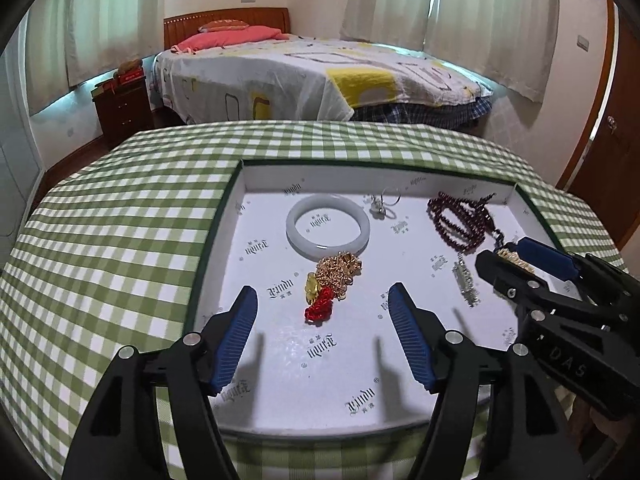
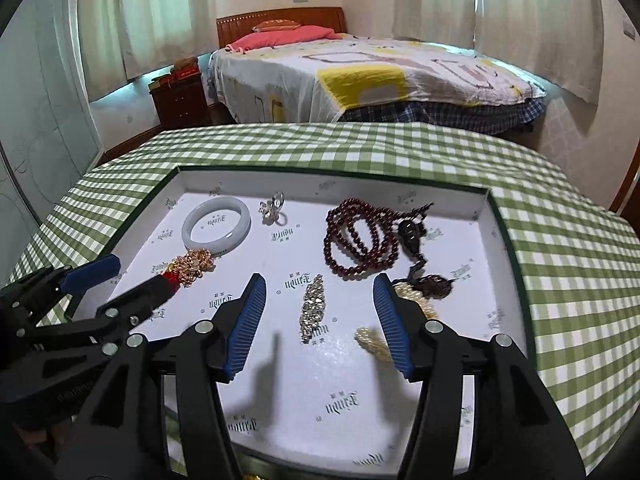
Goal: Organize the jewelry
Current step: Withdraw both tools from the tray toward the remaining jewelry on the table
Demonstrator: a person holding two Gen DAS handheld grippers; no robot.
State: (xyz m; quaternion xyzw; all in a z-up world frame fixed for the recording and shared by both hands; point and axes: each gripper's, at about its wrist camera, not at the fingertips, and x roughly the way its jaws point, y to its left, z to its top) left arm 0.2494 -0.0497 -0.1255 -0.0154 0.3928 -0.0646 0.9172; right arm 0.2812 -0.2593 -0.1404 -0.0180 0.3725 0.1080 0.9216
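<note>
**Both tools open above the jewelry tray**

A shallow white cardboard tray with a dark green rim [image 1: 240, 184] is seen lying on a desk covered by a green-and-white checked cloth [image 1: 120, 216]. The left tool [image 1: 322, 300] is held above the tray's near half with its blue-padded jaws spread apart and nothing between the pads. Just beyond its tips, toward 12 o'clock, a heap of gold chain with a yellow charm and a red knotted cord [image 1: 332, 284] is found, touching the near edge of a pale white jade bangle [image 1: 328, 226]. A small silver ring [image 1: 382, 204] lies at 1 o'clock from the bangle.

The right tool [image 2: 320, 300] is likewise held open and empty over the tray. A narrow silver rhinestone clip [image 2: 313, 308] lies on the tray floor in the gap between its jaws, untouched by either pad. A string of cream pearls [image 2: 372, 342] is partly hidden behind the right jaw. At 12 o'clock a coiled strand of dark red beads with a brown tassel pendant [image 2: 360, 240] rests in the tray's far right part.

A bed with a patterned sheet [image 1: 304, 76] is visible beyond the desk.
</note>
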